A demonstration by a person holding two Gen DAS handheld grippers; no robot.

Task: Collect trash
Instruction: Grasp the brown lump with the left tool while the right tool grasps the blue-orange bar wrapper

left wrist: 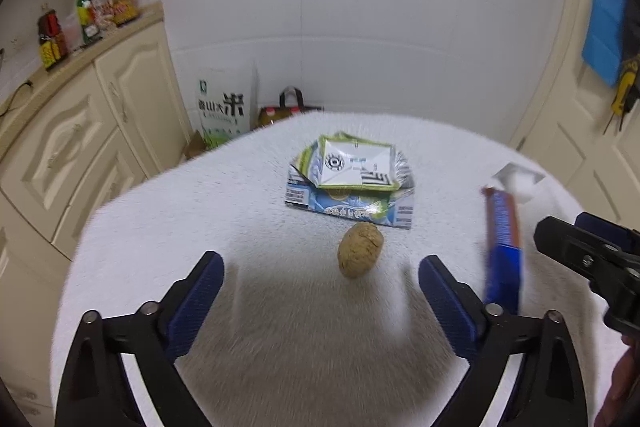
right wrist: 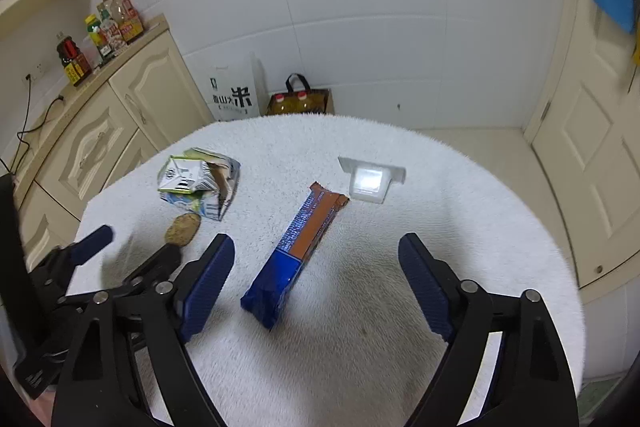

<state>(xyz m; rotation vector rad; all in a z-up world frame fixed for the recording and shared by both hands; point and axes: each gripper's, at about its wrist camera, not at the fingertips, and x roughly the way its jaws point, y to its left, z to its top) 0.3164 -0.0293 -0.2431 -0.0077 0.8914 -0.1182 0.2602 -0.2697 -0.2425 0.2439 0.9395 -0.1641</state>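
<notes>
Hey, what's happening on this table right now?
A person holds a gripper in each hand over a white fluffy tabletop strewn with trash. The left gripper is open, aimed at a brown walnut-like lump. The right gripper is open over a blue and brown wrapper. A crushed carton and a small white plastic tray lie farther back. Nothing is gripped yet.

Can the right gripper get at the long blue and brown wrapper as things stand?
Probably yes: the right gripper is open, and the wrapper lies flat on the white cloth ahead, nothing covering it.
</notes>
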